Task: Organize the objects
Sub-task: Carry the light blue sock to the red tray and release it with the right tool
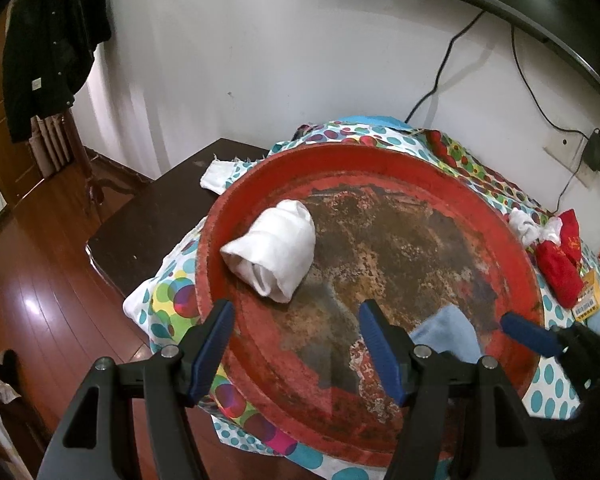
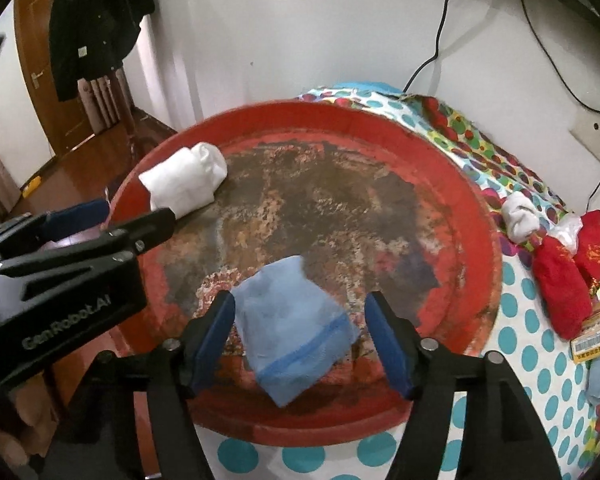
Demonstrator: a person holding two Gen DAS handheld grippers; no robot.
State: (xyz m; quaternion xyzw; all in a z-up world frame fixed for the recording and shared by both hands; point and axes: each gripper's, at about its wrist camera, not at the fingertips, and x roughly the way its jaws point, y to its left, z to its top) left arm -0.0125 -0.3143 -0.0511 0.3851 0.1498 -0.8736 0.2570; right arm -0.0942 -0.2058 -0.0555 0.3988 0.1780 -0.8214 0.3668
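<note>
Between your right gripper [image 2: 300, 340] fingers, spread and off it, blue sock [image 2: 296, 328] lies in red tray [image 2: 480, 216] w/ white roll [image 2: 184, 180]. Left gripper [image 1: 296, 344] gapes, empty. Risk: lifting out, a pad snags the sock, drags it off.

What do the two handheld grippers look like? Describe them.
Both the left gripper and the right gripper have black plastic frames with angled, cut-out arms, silver pivot pins and ribbed dark blue finger pads. The left one's side carries grey "GenRobot.AI" lettering. No cables show.
</note>
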